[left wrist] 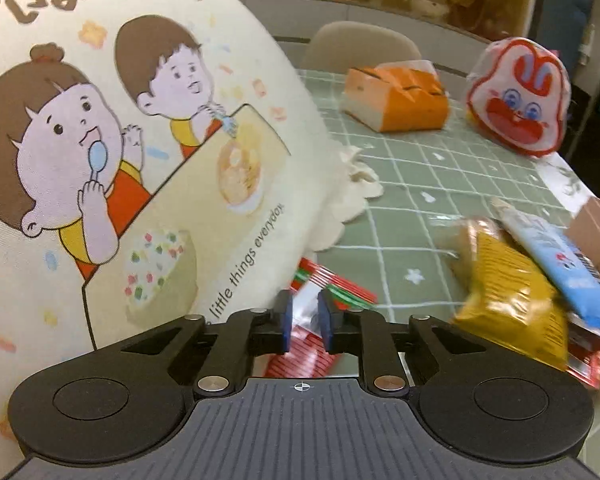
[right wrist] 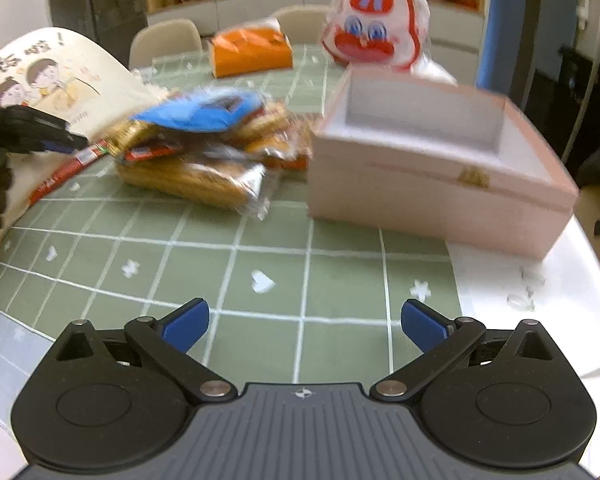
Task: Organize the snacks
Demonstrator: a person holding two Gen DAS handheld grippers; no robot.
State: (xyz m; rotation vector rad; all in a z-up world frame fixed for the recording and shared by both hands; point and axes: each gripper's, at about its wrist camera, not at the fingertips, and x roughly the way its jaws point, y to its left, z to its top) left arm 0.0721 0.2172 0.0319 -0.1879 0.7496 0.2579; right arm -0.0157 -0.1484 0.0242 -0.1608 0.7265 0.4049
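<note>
Left wrist view: motion blur on the right side, so the print on the snack pile (left wrist: 516,280) is unreadable; pile is cut off at the right edge. A big cream tote bag (left wrist: 112,140) with a cartoon print fills the left half and hides the worktop behind it. Left gripper (left wrist: 304,320) fingers nearly closed, pinching a red-striped snack packet (left wrist: 320,280); the packet runs between the blue pads and out past them toward centre frame. Orange pack (left wrist: 400,100) and a rabbit-face bag (left wrist: 520,100) sit upper right, well apart from the fingers. Green grid cloth (left wrist: 420,184) covers the worktop; shelf of figurines across the top, blurred.

Right wrist view: whole frame soft. Right gripper (right wrist: 304,326) fingers wide apart, nothing between them, above bare cloth. Snack pile sits centre left, just beside an open pink box (right wrist: 432,164) at centre right; box interior only partly visible. Left gripper enters at the left edge, partly cut off, red packet at its tip. Chairs (right wrist: 168,40) behind the worktop.
</note>
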